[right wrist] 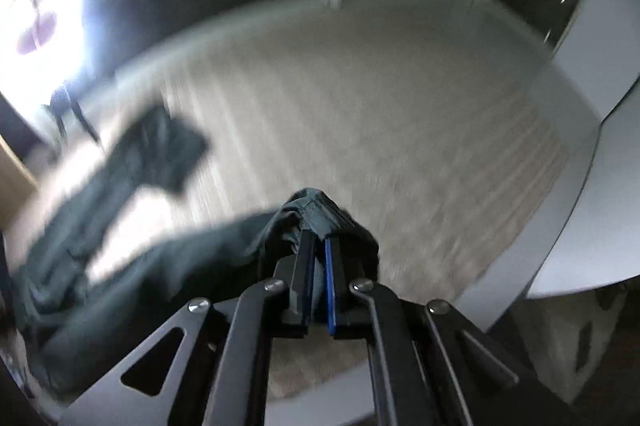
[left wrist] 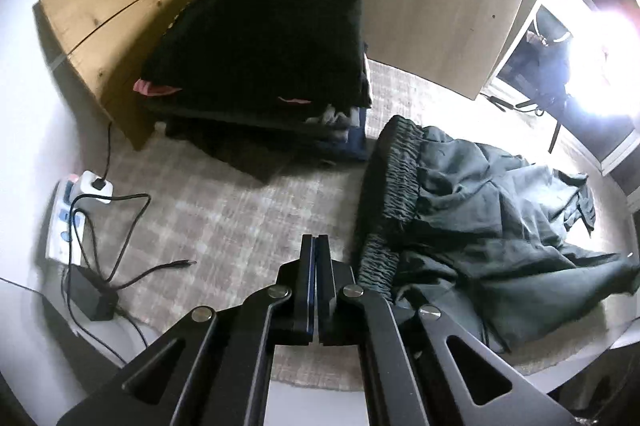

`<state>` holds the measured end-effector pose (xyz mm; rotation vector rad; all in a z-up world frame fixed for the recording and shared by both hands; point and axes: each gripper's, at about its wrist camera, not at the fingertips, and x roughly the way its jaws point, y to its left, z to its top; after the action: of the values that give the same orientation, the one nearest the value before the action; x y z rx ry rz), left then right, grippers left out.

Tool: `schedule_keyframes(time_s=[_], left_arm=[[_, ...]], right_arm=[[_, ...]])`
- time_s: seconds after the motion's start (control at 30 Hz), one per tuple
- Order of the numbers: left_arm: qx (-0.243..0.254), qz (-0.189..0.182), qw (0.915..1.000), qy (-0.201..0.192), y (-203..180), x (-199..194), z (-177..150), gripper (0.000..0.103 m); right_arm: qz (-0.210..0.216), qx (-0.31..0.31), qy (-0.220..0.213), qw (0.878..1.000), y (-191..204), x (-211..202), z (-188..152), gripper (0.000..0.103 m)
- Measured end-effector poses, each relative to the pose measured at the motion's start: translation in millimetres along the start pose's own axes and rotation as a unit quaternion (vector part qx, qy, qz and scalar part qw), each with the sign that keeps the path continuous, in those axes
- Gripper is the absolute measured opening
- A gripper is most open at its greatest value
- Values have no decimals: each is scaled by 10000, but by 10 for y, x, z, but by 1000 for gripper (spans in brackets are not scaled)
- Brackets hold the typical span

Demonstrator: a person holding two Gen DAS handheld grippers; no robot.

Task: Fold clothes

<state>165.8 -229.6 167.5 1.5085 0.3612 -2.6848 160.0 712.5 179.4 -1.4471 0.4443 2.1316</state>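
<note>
Dark grey-green pants (left wrist: pixel 480 210) with a gathered elastic waistband (left wrist: pixel 396 178) lie crumpled on the beige rug (left wrist: pixel 224 210), at the right of the left wrist view. My left gripper (left wrist: pixel 316 242) is shut and empty, just left of the waistband, above the rug. In the blurred right wrist view, my right gripper (right wrist: pixel 318 238) is shut on a bunched end of the pants (right wrist: pixel 316 206), and the rest of the pants (right wrist: pixel 120 194) trails off to the left over the rug (right wrist: pixel 380 130).
A stack of folded dark clothes (left wrist: pixel 260 50) stands at the back of the rug. Wooden boards (left wrist: pixel 120 14) lean on the left. A white power strip (left wrist: pixel 72 210), a black adapter (left wrist: pixel 92 298) and loose cables lie at the left edge. A bright lamp (left wrist: pixel 600 62) glares at the right.
</note>
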Motion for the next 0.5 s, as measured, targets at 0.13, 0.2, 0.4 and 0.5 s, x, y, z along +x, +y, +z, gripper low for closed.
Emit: schedule_keyframes(time_s=[0.13, 0.2, 0.4, 0.5], left_arm=[[271, -182, 9995, 26, -334, 370, 183, 13], [394, -179, 9991, 37, -533, 580, 300, 30], [732, 46, 9972, 148, -1006, 1326, 695, 32], [797, 212, 9962, 265, -1106, 1582, 797, 36]], right_arm=[[74, -150, 514, 9985, 116, 261, -20, 11], [305, -217, 353, 9987, 206, 177, 55, 12], [1022, -567, -258, 9928, 749, 59, 471, 50], [1225, -707, -324, 9894, 1123, 348, 719, 58]])
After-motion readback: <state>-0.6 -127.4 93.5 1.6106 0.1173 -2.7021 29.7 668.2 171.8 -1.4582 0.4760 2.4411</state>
